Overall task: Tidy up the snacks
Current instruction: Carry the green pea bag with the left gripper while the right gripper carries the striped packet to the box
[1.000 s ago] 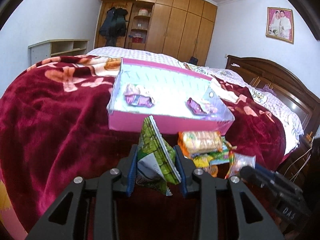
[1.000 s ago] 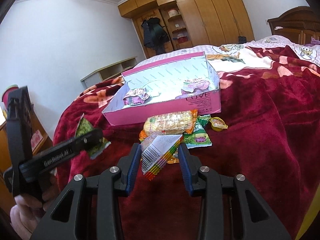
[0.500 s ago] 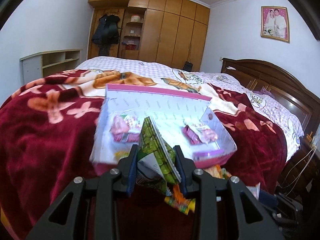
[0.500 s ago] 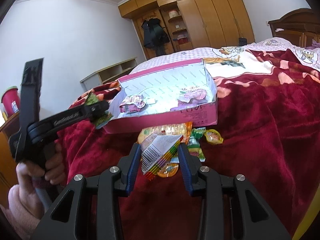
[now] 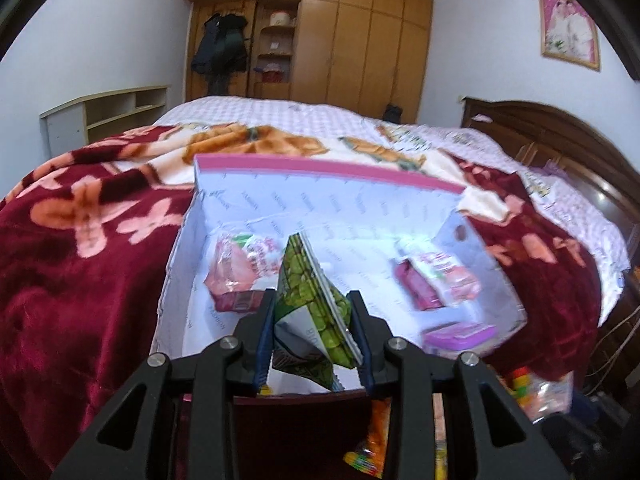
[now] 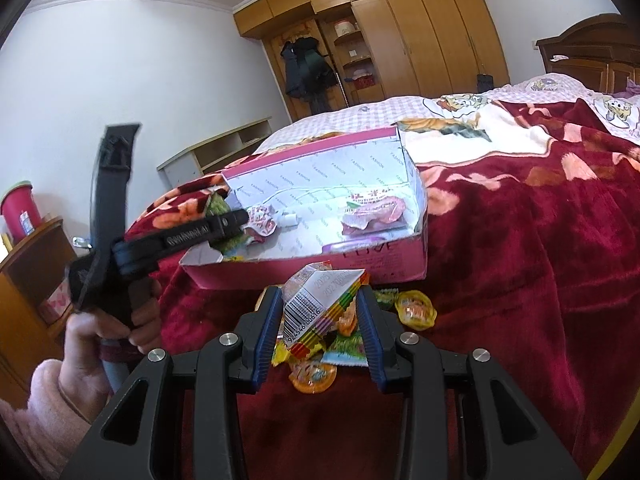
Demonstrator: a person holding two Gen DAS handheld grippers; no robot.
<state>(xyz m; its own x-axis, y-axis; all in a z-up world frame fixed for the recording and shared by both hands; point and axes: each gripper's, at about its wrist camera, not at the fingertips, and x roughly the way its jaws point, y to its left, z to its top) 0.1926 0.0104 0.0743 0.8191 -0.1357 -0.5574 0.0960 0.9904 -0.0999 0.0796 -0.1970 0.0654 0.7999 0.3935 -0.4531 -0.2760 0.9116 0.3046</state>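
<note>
The step in hand is the putting of snacks into the pink box [image 5: 320, 168], which lies open on the red blanket [image 5: 80, 280] of the bed. The left claw [image 5: 312, 320] is clamped on a green packet [image 5: 316, 304]; in the left wrist view this packet stands in the lower middle of the frame, above the near part of the box floor. Two pink packets [image 5: 244, 264] lie already inside, one at the left and one at the right. The right claw [image 6: 318, 320] is clamped on a striped packet [image 6: 320, 308] with a barcode. It hangs in the lower middle of the right wrist view, above the loose snack pile [image 6: 412, 308] that lies just in front of the box wall.

I judge that the next move is for the left claw to spread its jaws so the green packet drops on a free place between the pink ones. After this the right claw must go up over the front wall and release its packet in the same way.
</note>
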